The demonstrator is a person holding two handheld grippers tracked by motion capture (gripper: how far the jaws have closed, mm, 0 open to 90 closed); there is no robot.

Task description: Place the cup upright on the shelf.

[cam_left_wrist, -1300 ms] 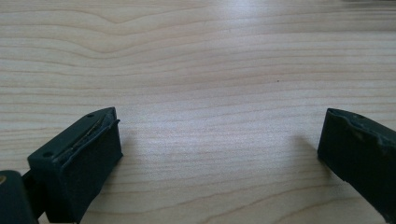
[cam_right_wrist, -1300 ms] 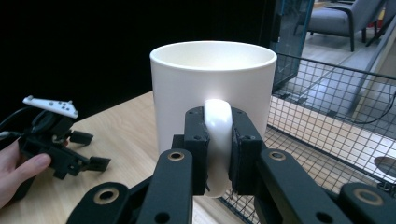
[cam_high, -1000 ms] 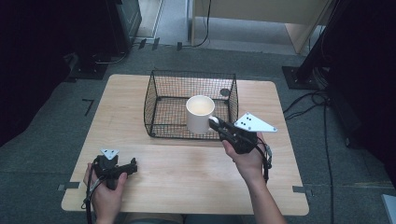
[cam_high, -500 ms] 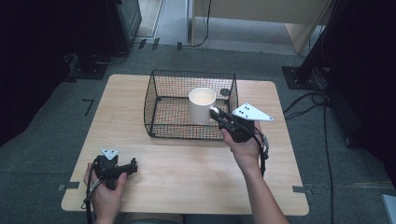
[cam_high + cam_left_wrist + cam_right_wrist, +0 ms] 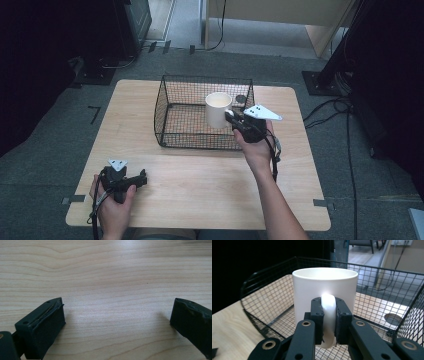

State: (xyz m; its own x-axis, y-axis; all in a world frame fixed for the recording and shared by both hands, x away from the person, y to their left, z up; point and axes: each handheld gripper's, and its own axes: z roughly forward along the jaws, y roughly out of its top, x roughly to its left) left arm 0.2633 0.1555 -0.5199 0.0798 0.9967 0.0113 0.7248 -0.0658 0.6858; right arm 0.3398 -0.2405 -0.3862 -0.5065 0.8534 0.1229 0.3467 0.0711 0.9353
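Note:
A white mug (image 5: 218, 109) (image 5: 325, 293) hangs upright inside the black wire basket (image 5: 172, 112) (image 5: 269, 295), lifted above its floor. My right gripper (image 5: 231, 116) (image 5: 328, 322) is shut on the mug's handle (image 5: 328, 315), which is clamped between the two black jaws at the basket's right side. My left gripper (image 5: 142, 178) (image 5: 117, 322) rests low over the bare wooden table (image 5: 200, 175) (image 5: 112, 277) at the front left, open, with nothing between its fingers (image 5: 42, 327).
A small dark round disc (image 5: 241, 98) (image 5: 393, 318) lies at the basket's far right corner. The table's front half in front of the basket is bare wood. Cables (image 5: 345, 130) and dark stands lie on the floor around the table.
My right gripper has carried the mug upward and farther back inside the basket. The left gripper has stayed put.

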